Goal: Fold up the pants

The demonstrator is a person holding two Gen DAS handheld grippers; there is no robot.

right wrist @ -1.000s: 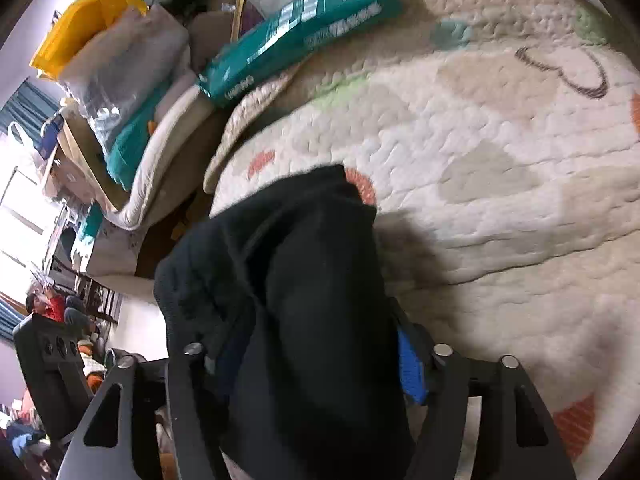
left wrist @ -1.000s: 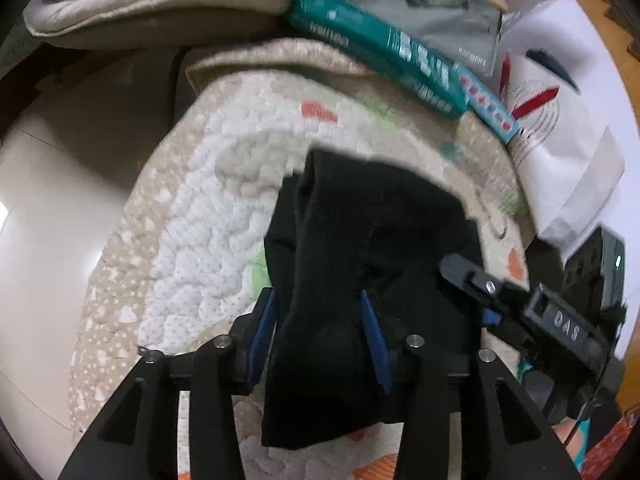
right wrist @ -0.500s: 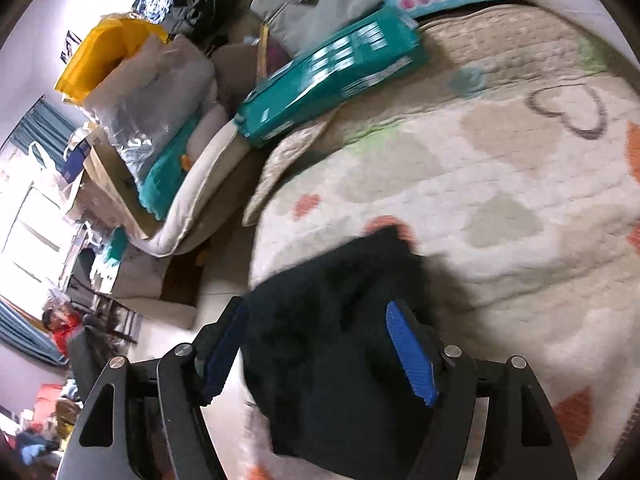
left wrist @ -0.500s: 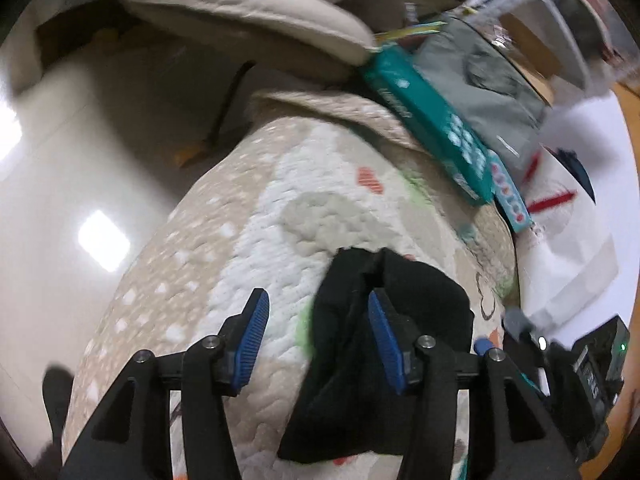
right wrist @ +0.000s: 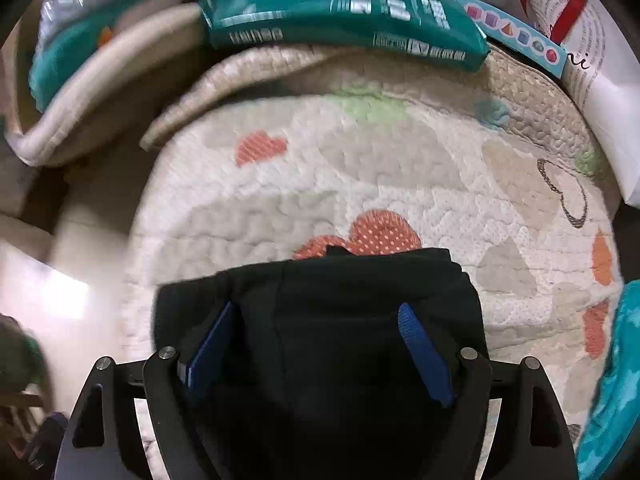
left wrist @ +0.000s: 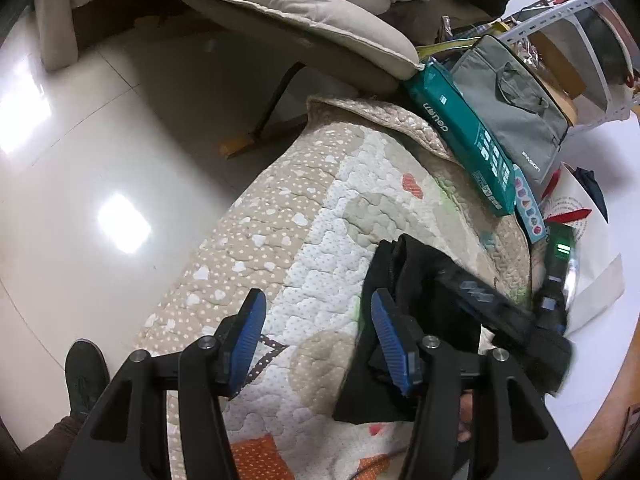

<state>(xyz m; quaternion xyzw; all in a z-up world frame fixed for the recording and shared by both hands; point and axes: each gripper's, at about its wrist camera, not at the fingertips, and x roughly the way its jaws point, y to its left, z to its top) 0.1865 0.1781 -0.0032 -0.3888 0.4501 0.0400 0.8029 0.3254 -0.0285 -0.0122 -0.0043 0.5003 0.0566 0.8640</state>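
Teal cardboard carton (right wrist: pixel 340 20) and grey fabric laptop bag (left wrist: pixel 516 108) lie beyond both tongs at the far edge of the quilted cream play mat with coloured hearts (left wrist: pixel 320 248); beige cushioned chair (left wrist: pixel 300 20) stands ahead-left; black folded pants (right wrist: pixel 320 320) lie bundled on the mat, long axis running away from the right gripper (right wrist: pixel 316 344); its blue pads are spread wide over the cloth, gripping nothing; left gripper (left wrist: pixel 316 328) is also spread, over bare mat, pants just right of its right pad.

Right claw (right wrist: pixel 314 340) spread wide over folded black pants (right wrist: pixel 340 320), heart-patterned quilt (right wrist: pixel 360 168) beneath, teal box (right wrist: pixel 340 20) beyond
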